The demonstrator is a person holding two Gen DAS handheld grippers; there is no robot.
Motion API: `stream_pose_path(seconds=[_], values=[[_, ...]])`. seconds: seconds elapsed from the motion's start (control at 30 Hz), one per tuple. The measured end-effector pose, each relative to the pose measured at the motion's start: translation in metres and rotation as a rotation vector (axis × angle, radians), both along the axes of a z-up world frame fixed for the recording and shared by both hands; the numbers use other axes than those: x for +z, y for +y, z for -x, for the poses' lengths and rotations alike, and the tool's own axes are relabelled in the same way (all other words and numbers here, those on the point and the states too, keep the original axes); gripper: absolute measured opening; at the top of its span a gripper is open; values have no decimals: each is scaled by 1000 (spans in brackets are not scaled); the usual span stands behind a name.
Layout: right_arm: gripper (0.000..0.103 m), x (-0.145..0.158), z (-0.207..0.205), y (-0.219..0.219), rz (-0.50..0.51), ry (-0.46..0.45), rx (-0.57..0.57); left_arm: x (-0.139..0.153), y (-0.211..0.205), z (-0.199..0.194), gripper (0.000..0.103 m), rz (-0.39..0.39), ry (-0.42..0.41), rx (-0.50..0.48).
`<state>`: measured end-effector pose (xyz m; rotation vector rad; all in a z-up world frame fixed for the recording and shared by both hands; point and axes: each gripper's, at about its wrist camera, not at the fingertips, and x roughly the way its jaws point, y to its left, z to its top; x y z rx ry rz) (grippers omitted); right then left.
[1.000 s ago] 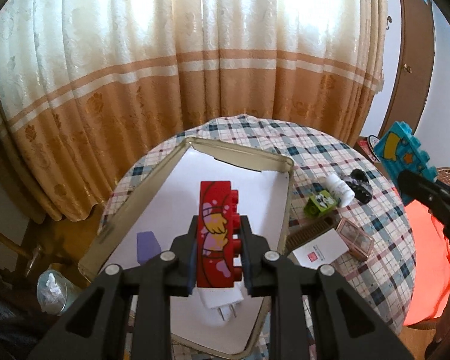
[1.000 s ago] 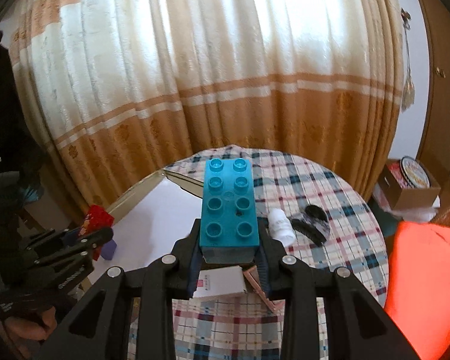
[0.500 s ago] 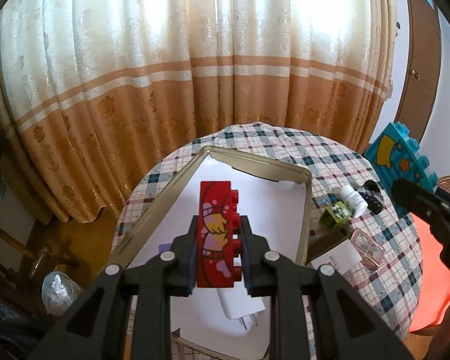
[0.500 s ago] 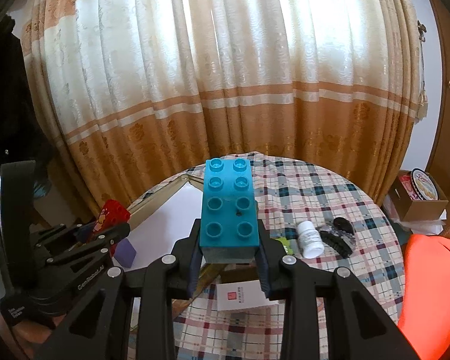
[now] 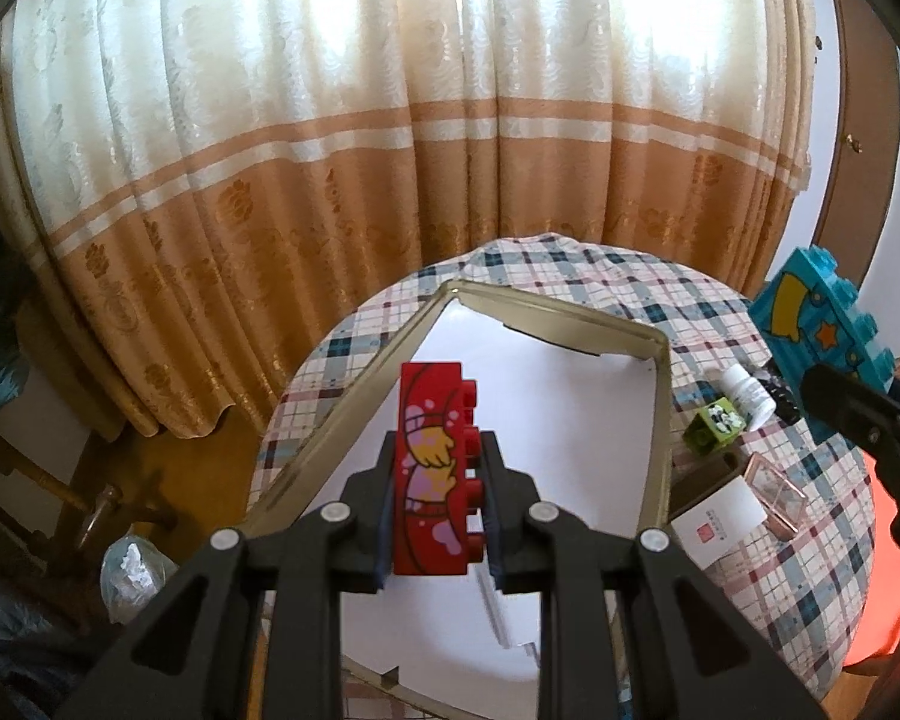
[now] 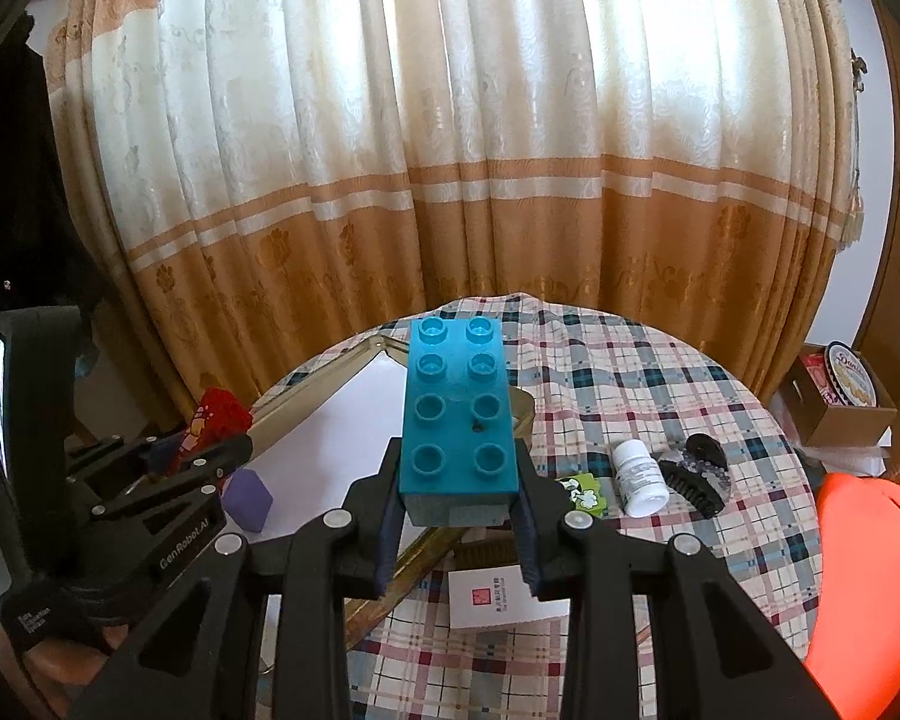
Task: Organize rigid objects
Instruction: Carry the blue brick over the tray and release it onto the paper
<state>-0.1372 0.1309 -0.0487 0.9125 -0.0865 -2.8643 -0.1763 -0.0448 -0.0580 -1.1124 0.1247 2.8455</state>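
Above the checked table (image 5: 750,324) and its white-lined tray (image 5: 660,420) we carry two bricks: right gripper (image 6: 457,531) pinching the blue brick (image 6: 457,414), left gripper (image 5: 435,531) pinching the red brick (image 5: 429,468). Next, we judge, lower them into the tray.

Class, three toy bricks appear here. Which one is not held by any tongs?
The small green brick, lying on the checked cloth beside the white bottle. The red brick and blue brick are each clamped in tongs.

Your two claws now sit higher and farther back from the desk (image 5: 768,546), so the tray (image 5: 660,420) looks smaller.
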Motion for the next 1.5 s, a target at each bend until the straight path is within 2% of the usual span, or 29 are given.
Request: stream_pose_path(seconds=[1.5], values=[[34,-39,38,-27,-18,-83,9,-28,-18,27,22,63,-71,38]])
